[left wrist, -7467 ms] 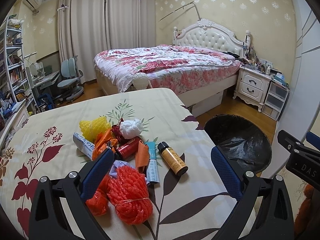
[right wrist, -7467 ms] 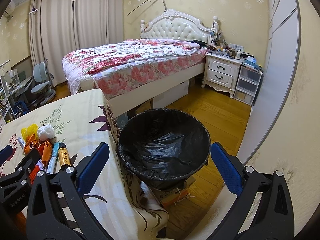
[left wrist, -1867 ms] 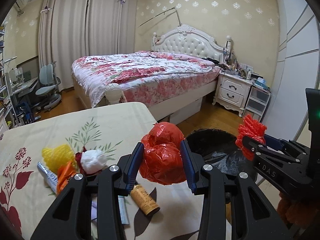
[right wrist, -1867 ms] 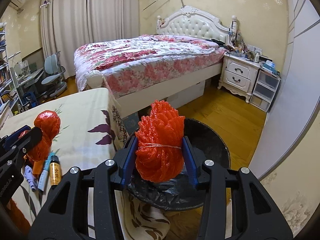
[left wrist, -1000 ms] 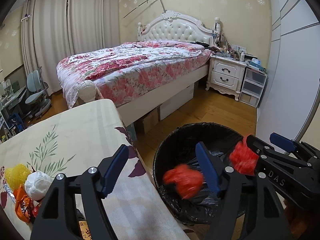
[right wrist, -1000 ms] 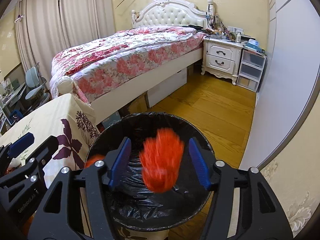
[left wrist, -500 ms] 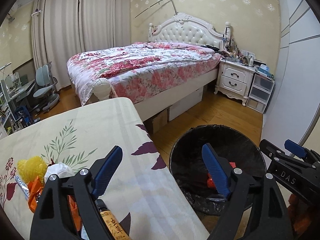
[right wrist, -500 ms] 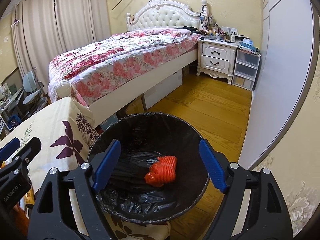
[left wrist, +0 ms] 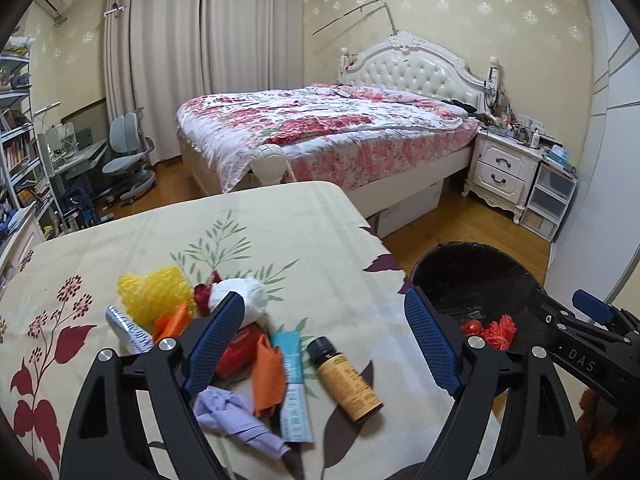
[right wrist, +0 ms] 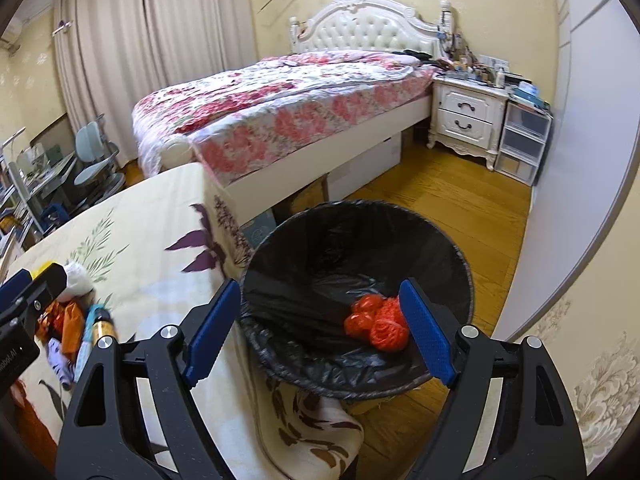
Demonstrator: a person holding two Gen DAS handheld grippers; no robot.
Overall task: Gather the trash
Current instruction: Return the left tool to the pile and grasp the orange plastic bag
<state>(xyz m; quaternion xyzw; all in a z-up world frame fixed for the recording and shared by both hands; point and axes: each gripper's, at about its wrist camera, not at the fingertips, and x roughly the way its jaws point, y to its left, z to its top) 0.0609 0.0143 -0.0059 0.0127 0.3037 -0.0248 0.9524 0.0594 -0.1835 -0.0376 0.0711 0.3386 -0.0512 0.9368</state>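
A black-lined bin [right wrist: 460, 264] stands on the floor off the table's right edge, with two red net bundles [right wrist: 378, 322] lying in it. My right gripper [right wrist: 320, 286] hangs open above the bin, nothing between its fingers. My left gripper [left wrist: 324, 298] is open and empty over a trash pile on the floral table [left wrist: 280, 232]. The pile holds a yellow foam net [left wrist: 154, 294], a white wad [left wrist: 240, 298], an amber bottle [left wrist: 346, 380], a teal tube [left wrist: 294, 392], an orange wrapper [left wrist: 268, 376] and purple paper [left wrist: 232, 412]. The bin [left wrist: 480, 264] also shows at the right of the left wrist view.
A bed [left wrist: 340, 132] with a floral cover stands beyond the table. A white nightstand [left wrist: 504, 172] and plastic drawers [left wrist: 552, 200] line the far right wall. A desk chair [left wrist: 128, 160] and shelves [left wrist: 16, 140] are at the left. Bare wood floor [right wrist: 440, 188] lies around the bin.
Both red bundles left the grippers and dropped into the bin. Both sets of jaws spread wider. The left gripper swung left, back over the table's pile; the right shifted slightly left.
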